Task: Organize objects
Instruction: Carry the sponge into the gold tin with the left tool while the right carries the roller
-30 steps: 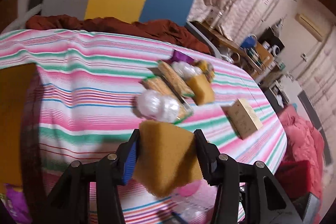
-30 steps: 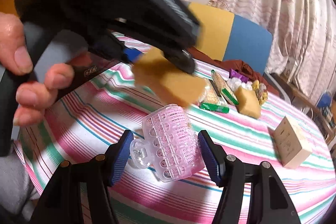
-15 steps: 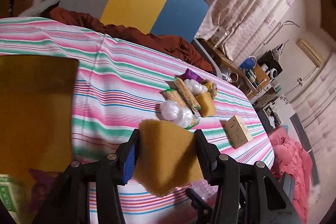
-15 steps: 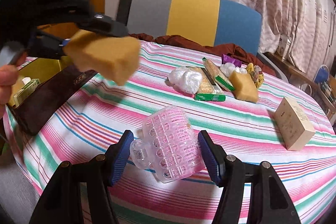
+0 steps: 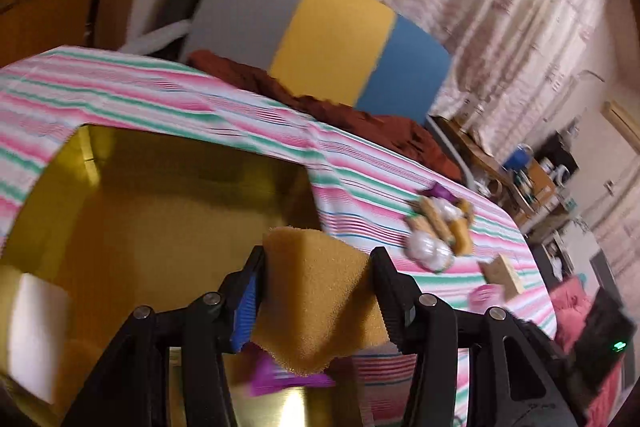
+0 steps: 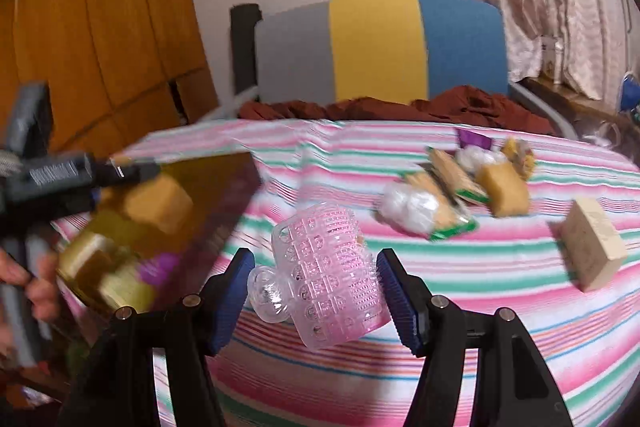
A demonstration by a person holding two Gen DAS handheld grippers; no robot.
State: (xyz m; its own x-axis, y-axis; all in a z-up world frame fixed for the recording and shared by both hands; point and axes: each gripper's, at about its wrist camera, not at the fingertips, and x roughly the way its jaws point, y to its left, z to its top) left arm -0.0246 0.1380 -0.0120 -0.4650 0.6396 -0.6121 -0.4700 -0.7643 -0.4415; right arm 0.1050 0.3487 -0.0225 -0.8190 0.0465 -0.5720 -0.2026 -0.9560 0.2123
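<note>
My left gripper (image 5: pixel 316 291) is shut on a tan sponge (image 5: pixel 316 291) and holds it over the gold-lined box (image 5: pixel 168 195) at the table's left end. The right wrist view shows the same sponge (image 6: pixel 158 203) above that box (image 6: pixel 208 187). A purple item (image 5: pixel 288 379) and a white block (image 5: pixel 40 323) lie in the box. My right gripper (image 6: pixel 316 279) is shut on a pink clear plastic clip (image 6: pixel 324 275), held above the striped tablecloth (image 6: pixel 480 275).
A pile of snack packs, a white bag and a second sponge (image 6: pixel 504 187) lies mid-table, with a cardboard box (image 6: pixel 592 247) to its right. A grey, yellow and blue chair (image 6: pixel 380 47) with brown cloth stands behind the table. A wooden wardrobe (image 6: pixel 80 47) is at the left.
My left gripper has swung left with the sponge, from above the tablecloth to over the gold box. My right gripper kept the pink clip and turned slightly left.
</note>
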